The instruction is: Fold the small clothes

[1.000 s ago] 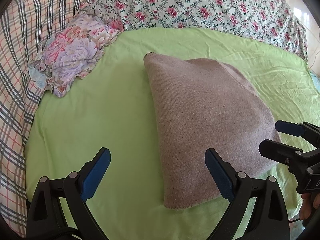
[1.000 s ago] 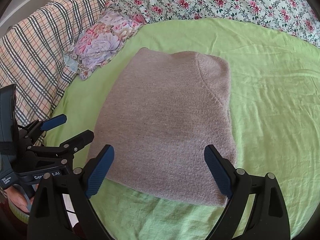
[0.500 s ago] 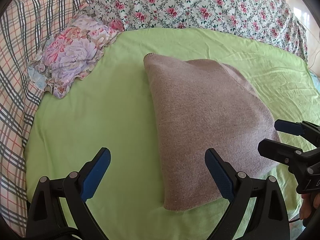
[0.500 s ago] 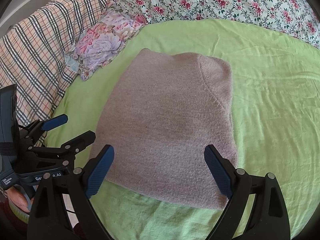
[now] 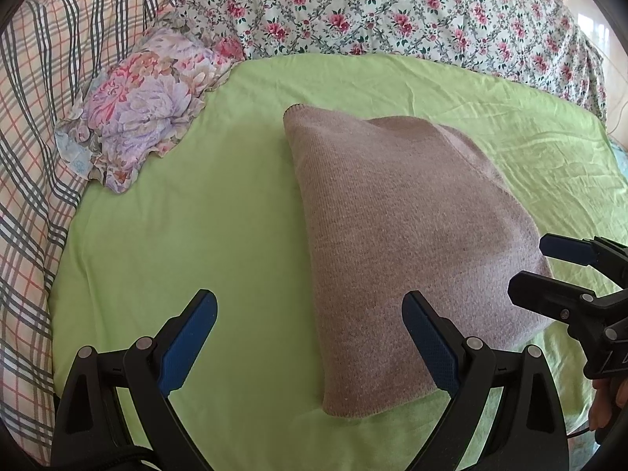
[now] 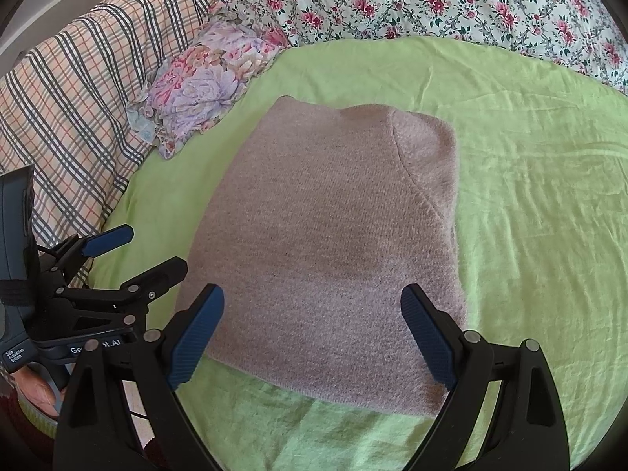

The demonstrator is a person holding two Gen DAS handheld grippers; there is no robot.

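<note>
A folded mauve knit garment [image 5: 408, 235] lies flat on the green sheet [image 5: 196, 235]; it also shows in the right wrist view [image 6: 333, 247]. My left gripper [image 5: 310, 341] is open and empty, held above the garment's near left edge. My right gripper [image 6: 314, 337] is open and empty, above the garment's near edge. Each gripper shows in the other's view: the right one at the right edge [image 5: 549, 271], the left one at the left edge [image 6: 133, 251], both open.
A crumpled floral cloth [image 5: 145, 106] lies at the sheet's far left corner. A plaid blanket [image 5: 35, 117] runs along the left and a rose-print quilt [image 5: 392, 8] along the back. The sheet [image 6: 541, 204] stretches right of the garment.
Both grippers have drifted very slightly back from the garment. The garment has not moved.
</note>
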